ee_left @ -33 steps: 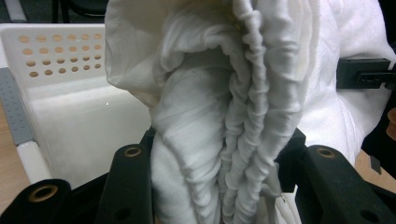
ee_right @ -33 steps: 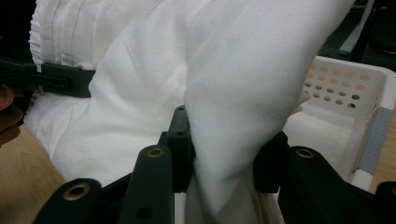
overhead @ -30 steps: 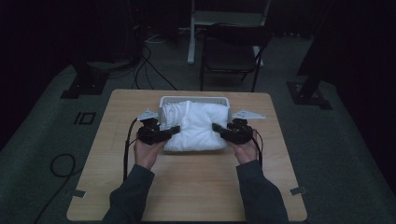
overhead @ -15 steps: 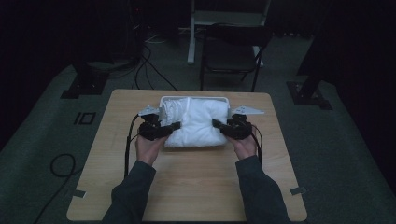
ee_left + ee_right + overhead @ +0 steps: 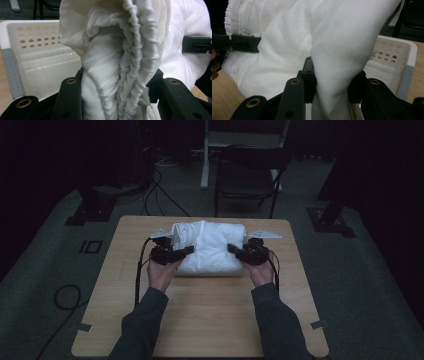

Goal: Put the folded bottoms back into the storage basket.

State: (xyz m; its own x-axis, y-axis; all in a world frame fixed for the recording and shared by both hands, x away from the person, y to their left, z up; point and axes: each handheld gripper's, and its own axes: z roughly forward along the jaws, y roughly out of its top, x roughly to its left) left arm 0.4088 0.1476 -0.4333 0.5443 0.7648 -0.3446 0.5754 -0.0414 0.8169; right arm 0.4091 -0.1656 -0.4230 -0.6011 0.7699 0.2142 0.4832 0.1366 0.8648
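High view: left gripper (image 5: 186, 251) and right gripper (image 5: 232, 249) each pinch a fold at opposite ends of the white bundled cloth (image 5: 210, 247), held over the white perforated basket (image 5: 37, 52) on the wooden table (image 5: 210, 315).

You're working in a dim lab or studio space — grey carpet (image 5: 45, 270), loose cables (image 5: 155, 190) trailing across it, stand bases (image 5: 92, 212), folding chair (image 5: 247, 180) behind a bare wooden table (image 5: 210, 315).
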